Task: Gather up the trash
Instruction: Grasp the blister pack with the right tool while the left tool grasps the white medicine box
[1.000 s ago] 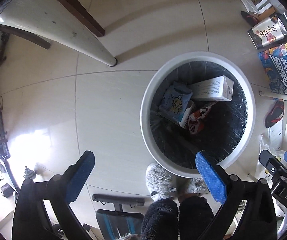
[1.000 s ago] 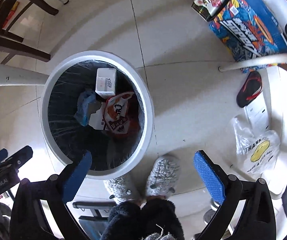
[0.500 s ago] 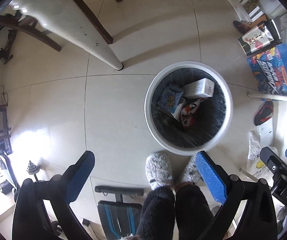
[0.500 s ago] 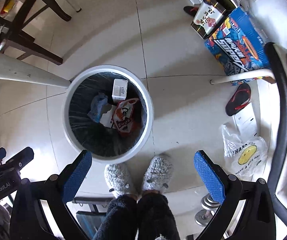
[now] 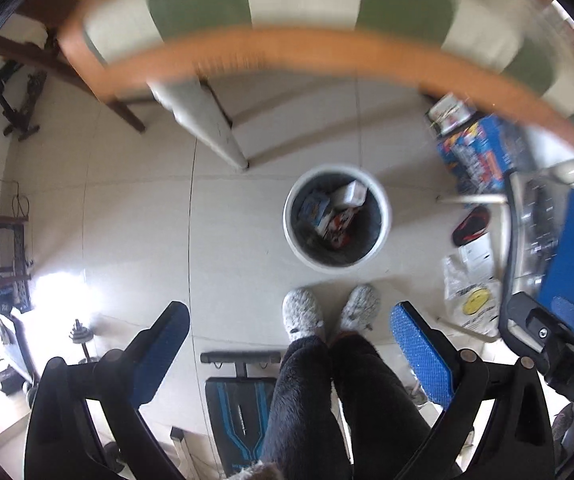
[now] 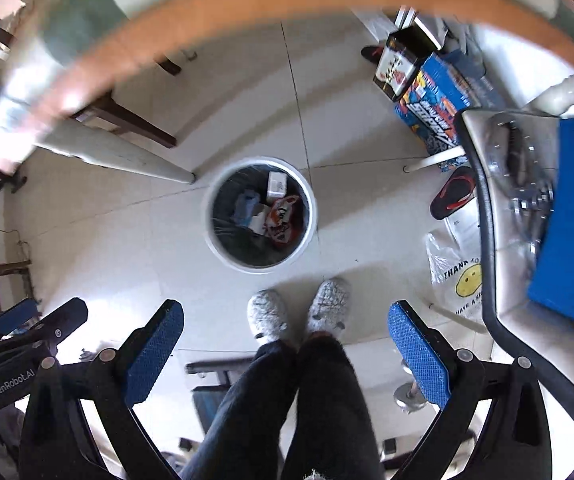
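A white round trash bin (image 5: 383, 216) with a black liner stands on the tiled floor far below; it also shows in the right wrist view (image 6: 311, 216). It holds a white carton (image 5: 353, 193), a blue packet (image 5: 313, 208) and a red-and-white wrapper (image 6: 283, 216). My left gripper (image 5: 291, 344) is open and empty, high above the floor. My right gripper (image 6: 285, 342) is open and empty, also high above the bin. Each gripper shows at the edge of the other's view.
A wooden table edge with a green-and-white cloth (image 5: 287, 52) arcs across the top, blurred. A white table leg (image 5: 211, 124), blue boxes (image 6: 431, 108), a sandal (image 6: 453, 196), a smiley plastic bag (image 6: 459, 280), and the person's slippered feet (image 5: 327, 312) are on the floor.
Both grippers have risen well away from the bin, which now looks much smaller. The table edge has come into view at the top. Both grippers stay open.
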Motion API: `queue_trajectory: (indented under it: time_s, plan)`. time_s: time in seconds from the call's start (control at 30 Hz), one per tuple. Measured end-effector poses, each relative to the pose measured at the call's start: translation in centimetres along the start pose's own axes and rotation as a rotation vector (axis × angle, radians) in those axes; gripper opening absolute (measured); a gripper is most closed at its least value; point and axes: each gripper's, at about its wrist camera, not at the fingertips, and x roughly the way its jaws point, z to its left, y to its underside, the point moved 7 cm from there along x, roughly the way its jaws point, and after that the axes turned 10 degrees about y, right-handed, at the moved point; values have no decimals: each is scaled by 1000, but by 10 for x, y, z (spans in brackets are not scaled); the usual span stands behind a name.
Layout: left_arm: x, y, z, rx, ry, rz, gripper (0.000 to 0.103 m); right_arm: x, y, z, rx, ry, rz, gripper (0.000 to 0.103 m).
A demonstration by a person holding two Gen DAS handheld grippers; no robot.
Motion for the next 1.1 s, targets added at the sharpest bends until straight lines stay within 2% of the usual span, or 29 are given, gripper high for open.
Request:
queue_trajectory:
  time_s: [0.1,0.2,0.37,0.53,0.7,0.8,0.97,1.1]
  plan:
    - [-44,-19,-13,19,10,-61,103,-58,-5,0,27,-37,-31,103]
    - [-84,-57,-26,25,9,-138,103,-106,-22,-6,60,-60,-82,103]
    - [-122,-132,-57,24,19,-226,103,-180,-82,-43,168,-59,-188,103]
    - [-131,-208,-98,16,16,-244,103,-214,-156,-97,285,-32,-250,103]
    - [-117,-291,-141,-74,57,-202,103,-217,-239,-163,393,-41,-251,103]
    - [-91,-341,-166,-175,104,-132,103,-200,-296,-201,447,-38,-233,103]
    - [-26,-414,-198,-415,205,21,102,-153,-386,-254,551,-33,-156,103]
    - [15,-447,-203,-599,264,78,102,-115,-441,-280,589,-40,-88,103]
